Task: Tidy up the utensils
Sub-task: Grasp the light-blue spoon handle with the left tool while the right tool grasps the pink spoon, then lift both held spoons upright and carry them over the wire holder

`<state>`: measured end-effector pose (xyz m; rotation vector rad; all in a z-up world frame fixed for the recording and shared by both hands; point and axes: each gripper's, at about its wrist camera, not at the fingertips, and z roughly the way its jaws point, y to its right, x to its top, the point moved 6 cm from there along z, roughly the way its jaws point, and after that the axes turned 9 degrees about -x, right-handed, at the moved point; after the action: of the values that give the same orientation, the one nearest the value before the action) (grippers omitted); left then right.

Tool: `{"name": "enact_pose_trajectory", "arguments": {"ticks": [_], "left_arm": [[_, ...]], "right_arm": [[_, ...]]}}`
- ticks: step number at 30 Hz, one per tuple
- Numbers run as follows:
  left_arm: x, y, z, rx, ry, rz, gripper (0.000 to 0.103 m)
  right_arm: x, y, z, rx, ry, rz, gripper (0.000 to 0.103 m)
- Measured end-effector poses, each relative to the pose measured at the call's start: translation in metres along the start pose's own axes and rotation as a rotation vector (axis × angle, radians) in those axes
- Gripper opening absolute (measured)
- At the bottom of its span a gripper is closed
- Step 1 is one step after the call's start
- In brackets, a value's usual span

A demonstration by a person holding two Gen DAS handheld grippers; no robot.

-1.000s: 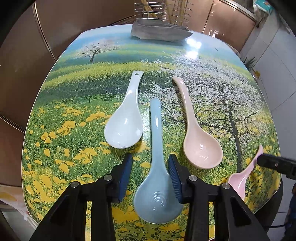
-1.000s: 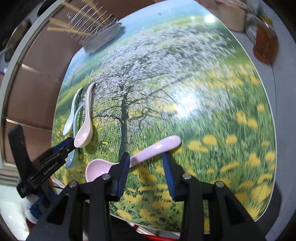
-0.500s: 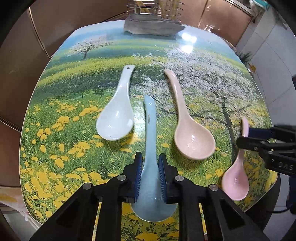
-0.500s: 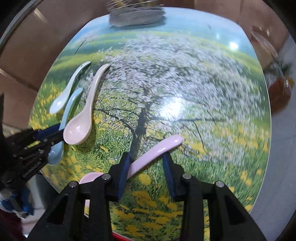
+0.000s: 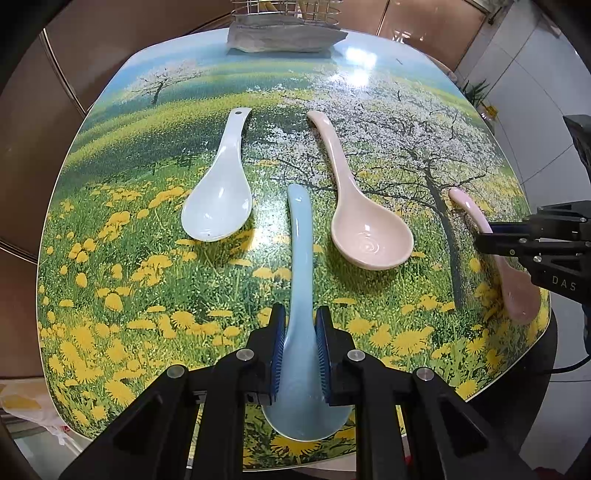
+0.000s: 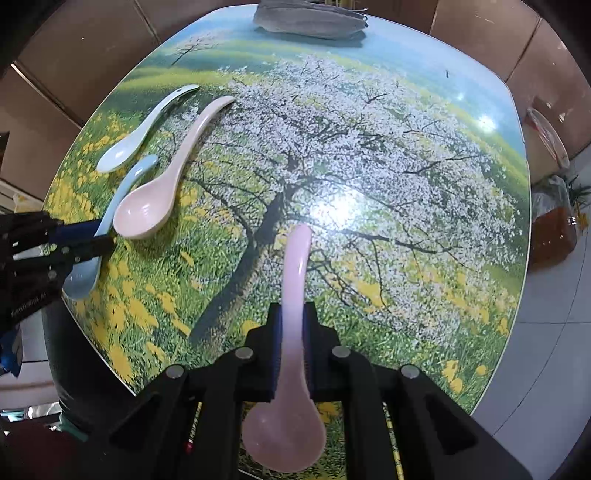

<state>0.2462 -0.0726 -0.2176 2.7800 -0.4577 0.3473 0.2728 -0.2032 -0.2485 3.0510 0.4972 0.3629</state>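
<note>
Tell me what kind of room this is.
Probably a home kitchen or dining area: ceramic soup spoons lie on a scenic-print dining table, a wire utensil rack stands at its far edge, near brown cabinets.

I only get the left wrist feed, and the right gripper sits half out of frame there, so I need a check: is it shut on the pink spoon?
Observer: Yes. In the right wrist view the right gripper is shut on the pink spoon, with both pads pressed on its handle just above the bowl.
Operator: Which way does the handle point?
Observer: Forward, away from the gripper and toward the middle of the table. The bowl is nearest the camera, behind the pads.
Operator: Anything off to the right I should know about?
Observer: An amber container stands on the floor beyond the table's right edge, apart from the gripper.
</note>
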Motion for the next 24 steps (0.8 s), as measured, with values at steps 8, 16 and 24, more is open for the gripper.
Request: {"name": "enact_pose_trajectory", "arguments": {"ticks": [8,16,24], "left_arm": [[-0.008,-0.006,-0.013,-0.062,0.104,-0.022,0.016],[-0.018,-0.021,-0.04,-0.119,0.238,-0.087,0.015],[-0.011,-0.022,-0.075,-0.131,0.357,-0.085,0.015]], "right_arm": [[-0.002,0.01,-0.02,0.098,0.106,0.047,0.01],[-0.021,0.034,-0.041,0.201,0.228,0.135,0.01],[-0.032,0.043,-0.061,0.212,0.298,0.171,0.01]]}}
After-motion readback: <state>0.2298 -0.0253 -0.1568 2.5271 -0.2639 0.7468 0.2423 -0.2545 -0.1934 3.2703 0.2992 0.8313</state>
